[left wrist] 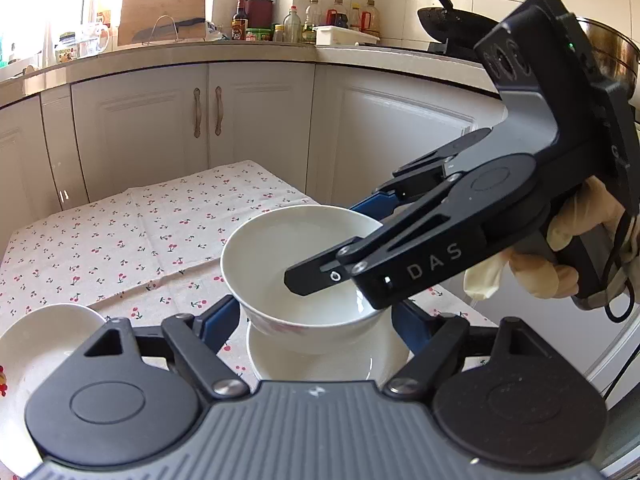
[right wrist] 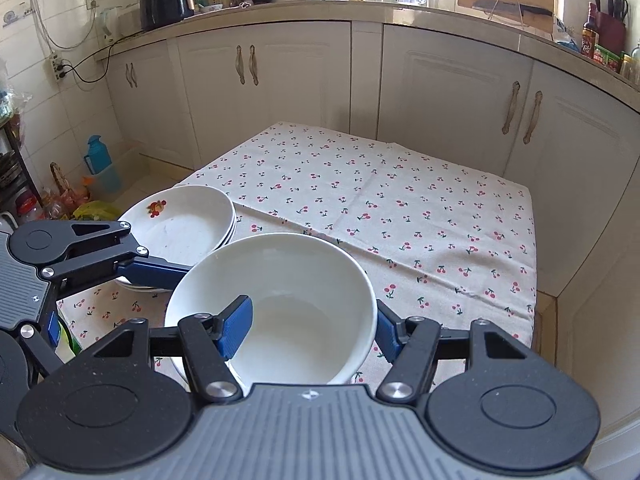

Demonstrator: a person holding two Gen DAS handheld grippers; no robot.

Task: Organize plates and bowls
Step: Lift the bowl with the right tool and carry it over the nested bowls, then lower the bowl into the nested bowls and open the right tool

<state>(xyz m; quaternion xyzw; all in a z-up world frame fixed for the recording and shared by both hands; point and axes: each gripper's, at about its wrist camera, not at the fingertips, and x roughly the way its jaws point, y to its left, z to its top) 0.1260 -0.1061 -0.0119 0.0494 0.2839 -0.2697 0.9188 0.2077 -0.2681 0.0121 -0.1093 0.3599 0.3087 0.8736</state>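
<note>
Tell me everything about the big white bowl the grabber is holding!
The deep white glossy ceramic bowl is round, empty and upright, with a faint pink pattern outside near its base. The right gripper pinches its rim, one blue finger inside, one outside. It sits over another white dish on the cherry-print tablecloth, between the left gripper fingers.

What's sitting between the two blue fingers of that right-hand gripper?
In the right wrist view, the wall of the white bowl: the right gripper has one finger inside the bowl and one outside.
</note>
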